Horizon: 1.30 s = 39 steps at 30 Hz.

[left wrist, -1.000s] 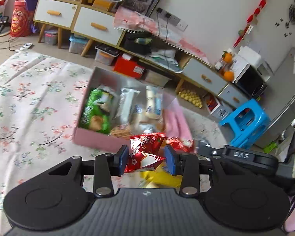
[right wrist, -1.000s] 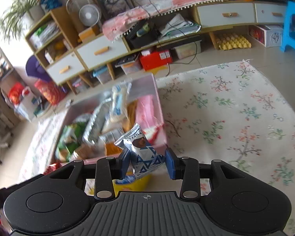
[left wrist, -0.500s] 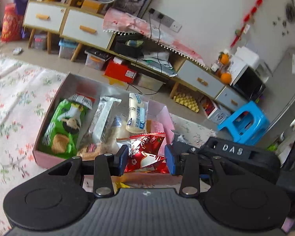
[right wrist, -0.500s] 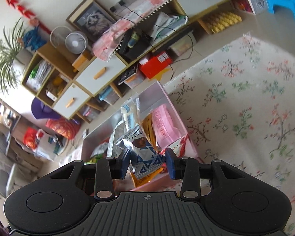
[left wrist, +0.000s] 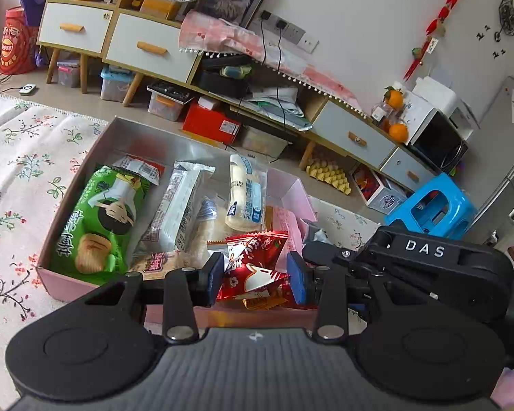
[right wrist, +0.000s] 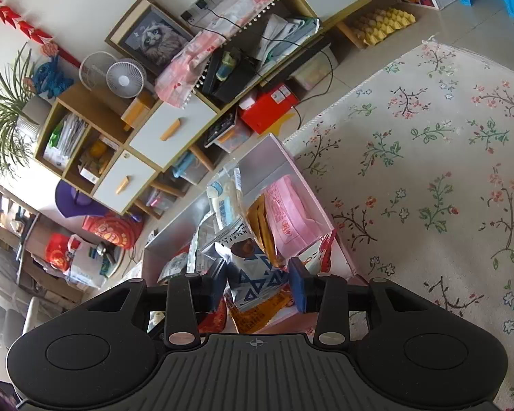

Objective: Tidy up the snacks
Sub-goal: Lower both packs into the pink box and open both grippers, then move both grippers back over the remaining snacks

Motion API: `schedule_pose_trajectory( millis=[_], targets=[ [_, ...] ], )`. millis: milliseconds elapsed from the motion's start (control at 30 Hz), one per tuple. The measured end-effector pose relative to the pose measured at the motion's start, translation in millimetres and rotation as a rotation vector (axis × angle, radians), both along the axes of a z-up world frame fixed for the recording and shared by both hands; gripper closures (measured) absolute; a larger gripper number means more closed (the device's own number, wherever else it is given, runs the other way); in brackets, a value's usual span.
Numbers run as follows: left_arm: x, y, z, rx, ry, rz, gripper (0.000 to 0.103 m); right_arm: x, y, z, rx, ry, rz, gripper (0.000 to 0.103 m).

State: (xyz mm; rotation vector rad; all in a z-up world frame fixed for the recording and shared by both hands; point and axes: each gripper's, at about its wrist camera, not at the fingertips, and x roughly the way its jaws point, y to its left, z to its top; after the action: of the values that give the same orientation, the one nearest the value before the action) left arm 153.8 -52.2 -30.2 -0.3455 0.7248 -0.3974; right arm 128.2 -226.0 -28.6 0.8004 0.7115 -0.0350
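My left gripper (left wrist: pixel 255 279) is shut on a red foil snack packet (left wrist: pixel 253 263), held over the near right corner of the pink snack box (left wrist: pixel 68 284). The box holds a green biscuit bag (left wrist: pixel 96 219), a white bar and several other packets. In the right wrist view my right gripper (right wrist: pixel 257 284) is shut on a silver packet with blue triangles (right wrist: pixel 253 270), just above the near end of the same box (right wrist: pixel 260 161). The right gripper's black body (left wrist: pixel 428 274) sits close beside the left one.
The box lies on a floral rug (right wrist: pixel 428 171). A pink packet (right wrist: pixel 291 219) leans on the box's right wall. Behind stand a low cabinet with drawers (left wrist: pixel 147 48), a red carton (left wrist: pixel 210 125) and a blue stool (left wrist: pixel 435 209).
Both grippers moved forward and lower, from short of the box to over its near edge, each still gripping its packet. The right wrist rolled, tilting its view.
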Motion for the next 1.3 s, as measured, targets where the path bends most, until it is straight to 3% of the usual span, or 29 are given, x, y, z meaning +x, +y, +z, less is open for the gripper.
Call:
schedule_pose_trajectory(
  millis=[367,433,500,700,900,1067,1300],
  targets=[
    [-2,-9,0,0.047,-0.037,0.015,0.065,1,-1,0,-0.016,-0.011,-0.009,0.062],
    [-5,-12,3,0.072,-0.065,0.024,0.061,1,-1,2,-0.021,-0.007,-0.017,0.056],
    [-7,-14,7,0.097,-0.092,0.014,0.045,-2,-4,5,-0.010,-0.020,-0.024,0.050],
    [-16,-14,13,0.145,-0.120,-0.004,0.028,-8,-8,16,-0.029,-0.044,-0.015,0.036],
    [-29,-18,15,0.240,-0.119,-0.040,0.013,-15,-4,25,-0.097,-0.030,0.032,0.024],
    [-41,-17,15,0.301,-0.115,-0.057,0.005,-23,3,30,-0.206,0.003,0.081,0.019],
    [-49,-9,7,0.350,-0.048,-0.089,0.002,-42,7,34,-0.313,0.028,0.144,0.016]
  ],
)
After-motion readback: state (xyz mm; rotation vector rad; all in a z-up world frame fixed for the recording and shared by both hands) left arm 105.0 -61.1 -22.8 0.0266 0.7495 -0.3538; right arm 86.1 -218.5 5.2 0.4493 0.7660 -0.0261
